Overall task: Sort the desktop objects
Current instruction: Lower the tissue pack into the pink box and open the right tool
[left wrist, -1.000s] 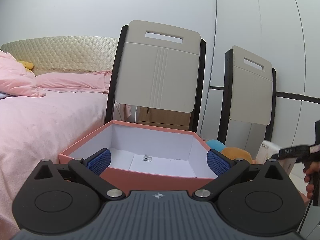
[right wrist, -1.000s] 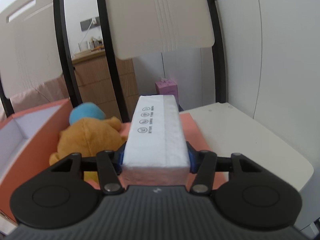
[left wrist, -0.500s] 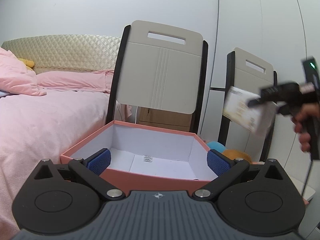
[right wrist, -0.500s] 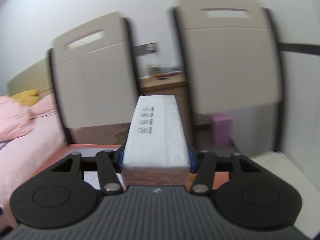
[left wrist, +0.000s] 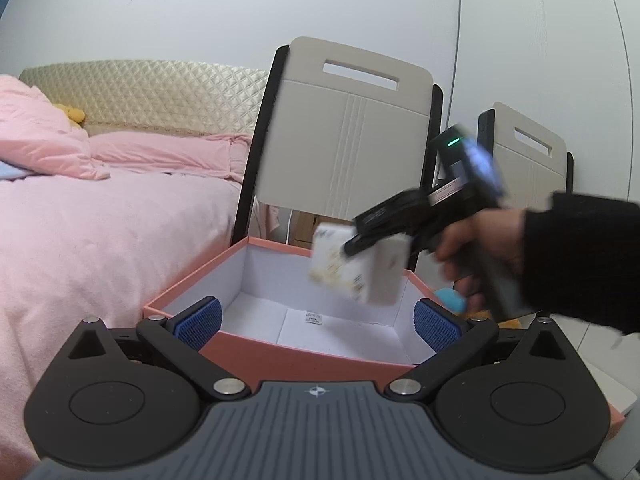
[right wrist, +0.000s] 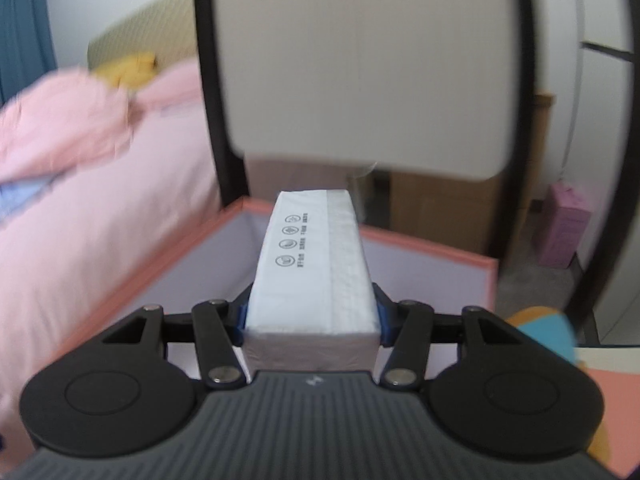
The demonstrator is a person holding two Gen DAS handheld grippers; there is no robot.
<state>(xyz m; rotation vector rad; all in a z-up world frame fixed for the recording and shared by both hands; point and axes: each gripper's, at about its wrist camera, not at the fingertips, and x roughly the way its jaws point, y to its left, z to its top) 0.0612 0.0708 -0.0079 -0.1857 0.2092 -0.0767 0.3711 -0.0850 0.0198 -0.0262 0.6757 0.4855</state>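
Left gripper (left wrist: 316, 318): jaws spread wide, nothing between the blue pads (left wrist: 199, 317). It faces the near wall of the pink box (left wrist: 304, 356), which fills the view at 6 o'clock. Box is open-topped, white inside, a small label on its floor.

Right gripper (right wrist: 311, 314): clamped on the white tissue pack (right wrist: 316, 276), pads pressing both long sides. Pack points straight ahead toward 12 o'clock, printed icons on its top face. In the left wrist view the same pack (left wrist: 358, 266) appears blurred, held in the air above the box's right half, at about 1 o'clock from the box centre. The person's right hand (left wrist: 476, 248) in a dark sleeve grips the tool handle at 3 o'clock.

Plush toy (left wrist: 452, 298), blue and orange, lies just beyond the box's right wall; mostly hidden. In the right wrist view it (right wrist: 548, 324) shows at 4 o'clock.

Behind the box at 12 o'clock: beige chair back (left wrist: 348, 136) with black frame. Pink bed (left wrist: 100, 248) at 9 o'clock. White worktop (left wrist: 612, 388) edge at 4 o'clock.
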